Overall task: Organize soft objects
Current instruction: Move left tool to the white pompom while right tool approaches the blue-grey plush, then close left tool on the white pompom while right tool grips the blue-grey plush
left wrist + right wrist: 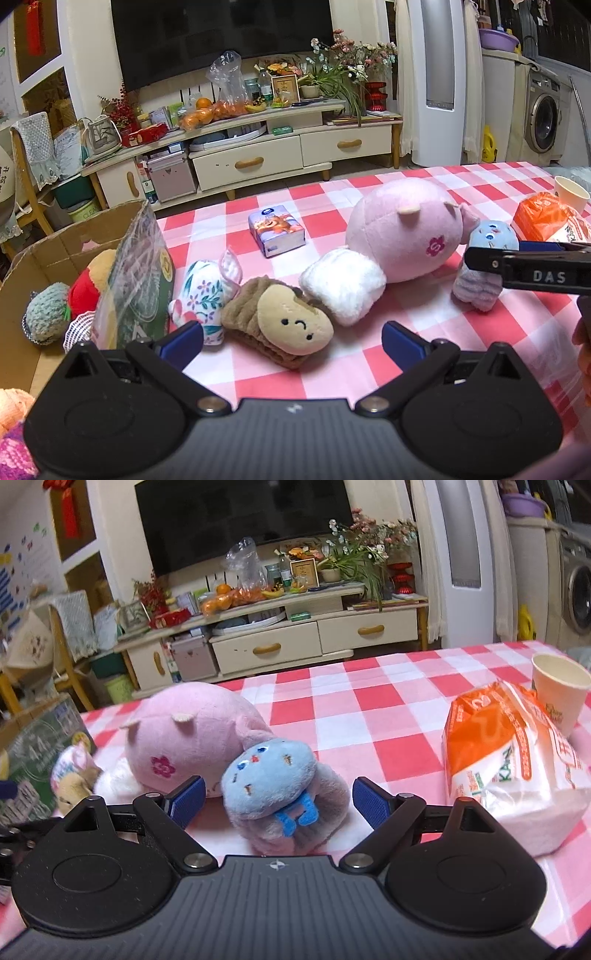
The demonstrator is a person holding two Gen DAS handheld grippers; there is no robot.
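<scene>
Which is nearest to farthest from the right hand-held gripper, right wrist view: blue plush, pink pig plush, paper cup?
1. Blue plush: between the open fingers of the right hand-held gripper.
2. Pink pig plush: just behind it, left.
3. Paper cup: far right.

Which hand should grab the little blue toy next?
The right one, probably. The right tool is open with the little blue toy sitting between its fingers. The left tool is open too, but it points at the brown toy, off to the side.
</scene>
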